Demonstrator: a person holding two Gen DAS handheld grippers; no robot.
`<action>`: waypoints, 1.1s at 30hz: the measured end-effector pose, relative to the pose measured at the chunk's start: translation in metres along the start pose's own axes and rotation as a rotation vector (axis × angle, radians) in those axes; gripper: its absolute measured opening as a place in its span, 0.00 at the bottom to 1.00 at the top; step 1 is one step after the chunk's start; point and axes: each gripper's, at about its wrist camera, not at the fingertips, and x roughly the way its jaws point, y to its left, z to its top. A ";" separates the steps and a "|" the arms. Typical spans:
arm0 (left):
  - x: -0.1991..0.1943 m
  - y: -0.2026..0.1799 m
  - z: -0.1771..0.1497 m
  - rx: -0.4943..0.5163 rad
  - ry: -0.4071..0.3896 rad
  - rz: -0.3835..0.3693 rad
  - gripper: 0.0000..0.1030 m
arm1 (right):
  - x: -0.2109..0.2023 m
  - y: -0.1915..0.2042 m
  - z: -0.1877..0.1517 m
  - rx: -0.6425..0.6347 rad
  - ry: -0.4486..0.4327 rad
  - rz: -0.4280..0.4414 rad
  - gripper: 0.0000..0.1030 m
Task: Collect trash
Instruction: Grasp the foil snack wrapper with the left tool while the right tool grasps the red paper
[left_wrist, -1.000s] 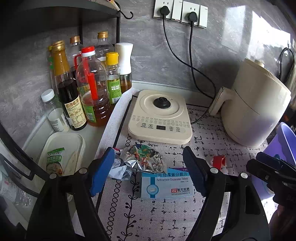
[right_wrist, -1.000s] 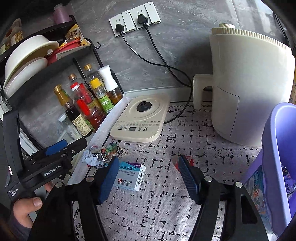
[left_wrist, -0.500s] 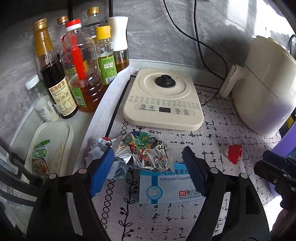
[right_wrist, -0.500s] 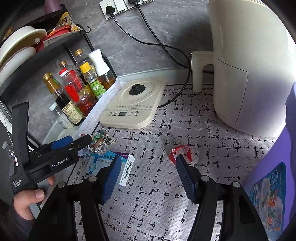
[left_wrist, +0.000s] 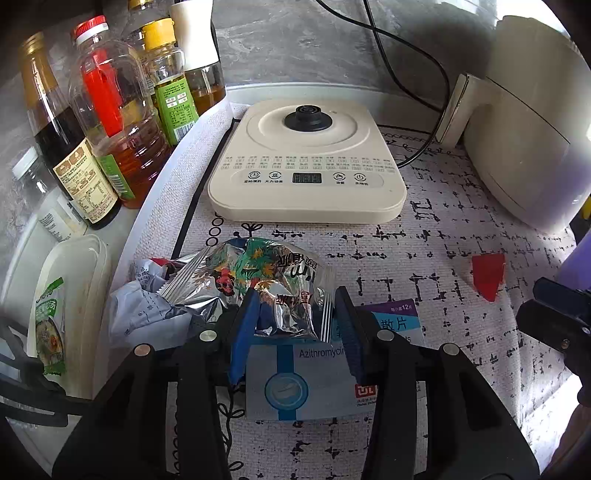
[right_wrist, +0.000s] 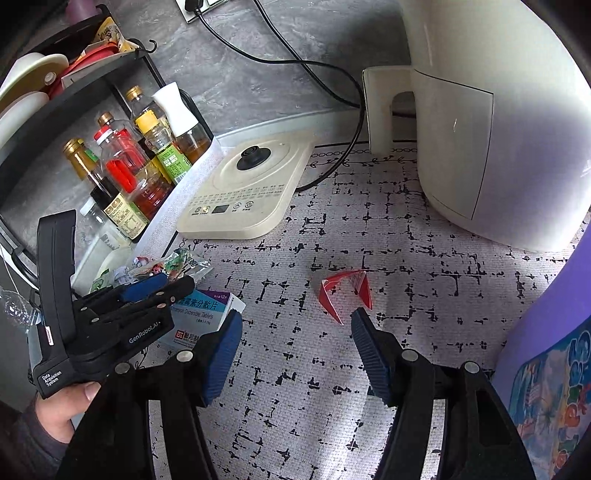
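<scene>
A crumpled foil snack wrapper (left_wrist: 266, 273) lies on the patterned mat, partly on a blue-and-white medicine box (left_wrist: 306, 384). My left gripper (left_wrist: 295, 291) has its jaws closing around the wrapper's near end, and both blue pads touch the foil. A crumpled white paper (left_wrist: 144, 306) lies just left of it. In the right wrist view the left gripper (right_wrist: 177, 280) sits over the wrapper (right_wrist: 177, 264) and the box (right_wrist: 199, 310). My right gripper (right_wrist: 295, 317) stands open low over the mat. A folded red wrapper piece (right_wrist: 347, 291) lies just beyond its right fingertip.
A cream induction base (left_wrist: 306, 177) sits behind the trash, and a white air fryer (left_wrist: 524, 122) stands at the right. Several sauce bottles (left_wrist: 110, 122) and a white lidded container (left_wrist: 74, 295) line the left. A purple bin (right_wrist: 546, 332) stands at the right edge.
Both grippers have come down toward the mat. The left one moved forward onto the foil wrapper and its jaws narrowed around it. The right one neared the red piece with its jaws unchanged.
</scene>
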 end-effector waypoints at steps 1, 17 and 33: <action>0.001 0.000 0.001 0.000 -0.003 -0.001 0.41 | 0.002 -0.001 0.000 0.004 0.003 -0.001 0.59; 0.000 -0.001 0.014 0.009 -0.052 0.021 0.07 | 0.034 -0.014 0.001 0.041 0.055 -0.011 0.43; -0.027 -0.029 0.028 0.068 -0.090 0.019 0.07 | 0.020 -0.014 0.013 0.043 0.009 0.047 0.03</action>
